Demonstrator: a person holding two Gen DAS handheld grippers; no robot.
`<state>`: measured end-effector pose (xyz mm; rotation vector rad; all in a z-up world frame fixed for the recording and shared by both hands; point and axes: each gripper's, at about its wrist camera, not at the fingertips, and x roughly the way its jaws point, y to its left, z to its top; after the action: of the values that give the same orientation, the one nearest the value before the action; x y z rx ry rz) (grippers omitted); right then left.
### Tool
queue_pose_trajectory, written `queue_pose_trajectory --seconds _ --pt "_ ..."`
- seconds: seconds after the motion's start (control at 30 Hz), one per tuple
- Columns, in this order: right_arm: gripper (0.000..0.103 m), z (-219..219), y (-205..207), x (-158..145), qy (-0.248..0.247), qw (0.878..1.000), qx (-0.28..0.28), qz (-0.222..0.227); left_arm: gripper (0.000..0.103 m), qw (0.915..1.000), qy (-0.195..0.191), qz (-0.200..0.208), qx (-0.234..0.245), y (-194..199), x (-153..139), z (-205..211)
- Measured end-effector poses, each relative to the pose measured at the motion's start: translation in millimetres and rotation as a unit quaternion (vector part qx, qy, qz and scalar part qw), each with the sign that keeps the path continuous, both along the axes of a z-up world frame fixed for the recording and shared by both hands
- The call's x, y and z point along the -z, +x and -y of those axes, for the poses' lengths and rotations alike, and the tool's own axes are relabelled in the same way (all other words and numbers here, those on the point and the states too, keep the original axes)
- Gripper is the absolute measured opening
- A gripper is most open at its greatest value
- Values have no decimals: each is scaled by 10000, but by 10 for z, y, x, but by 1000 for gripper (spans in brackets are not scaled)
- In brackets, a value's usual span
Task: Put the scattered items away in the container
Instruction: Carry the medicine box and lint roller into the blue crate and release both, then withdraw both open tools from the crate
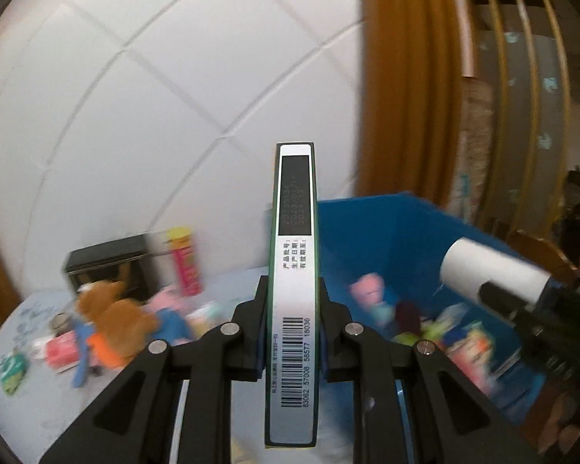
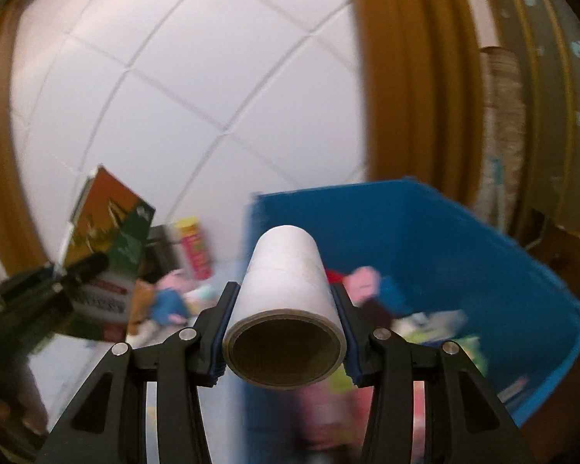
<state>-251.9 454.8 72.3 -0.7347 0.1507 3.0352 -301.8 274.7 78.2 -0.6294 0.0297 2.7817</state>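
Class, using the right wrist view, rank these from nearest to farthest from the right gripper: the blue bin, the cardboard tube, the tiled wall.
1. cardboard tube: clamped in the right gripper.
2. blue bin: just beyond, to the right.
3. tiled wall: behind everything.

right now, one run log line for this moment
left gripper: shut on flat box | right gripper: shut on cardboard tube | blue bin: part filled

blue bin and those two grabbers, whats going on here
A person is tidying toys and packages into the blue plastic bin, one tool in each hand. The left tool grips a thin green-edged box with a barcode; the right tool grips a white cardboard tube above the bin. A brown plush toy and other items lie on the table.
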Motion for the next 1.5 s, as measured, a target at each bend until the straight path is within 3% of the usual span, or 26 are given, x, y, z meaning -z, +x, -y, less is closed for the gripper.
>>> queue_pose_trajectory --seconds 0.13,0.37,0.43,0.5,0.57,0.73,0.93,1.3,1.5 --pt "46 -718 -8 -110 71 9998 188 89 19 9995 -27 162 263 -61 -55 -787" --pt "46 -1315 -59 -47 -18 9995 151 261 20 9982 -210 480 279 -109 26 -1350" --pt "63 -1373 -85 -4 -22 9995 116 306 34 9984 -205 504 143 -83 51 -1348" --pt "99 -1362 -95 59 24 9994 197 296 102 9987 -183 476 -83 -43 72 -1295" --pt "101 -1331 -86 107 12 9994 192 301 103 9988 -151 327 -324 21 86 -1212" --pt "102 -1122 15 162 -26 9994 103 325 103 9967 -103 451 -664 213 107 -768" --pt "103 -588 279 127 -14 9996 -152 236 103 9945 -72 481 -931 672 178 -86" --pt "103 742 1401 340 62 9990 -418 164 103 9889 -365 646 -1290 1948 521 1226" --pt "103 1342 1920 473 200 9984 -469 229 103 9842 -410 852 -1499 2439 646 1753"
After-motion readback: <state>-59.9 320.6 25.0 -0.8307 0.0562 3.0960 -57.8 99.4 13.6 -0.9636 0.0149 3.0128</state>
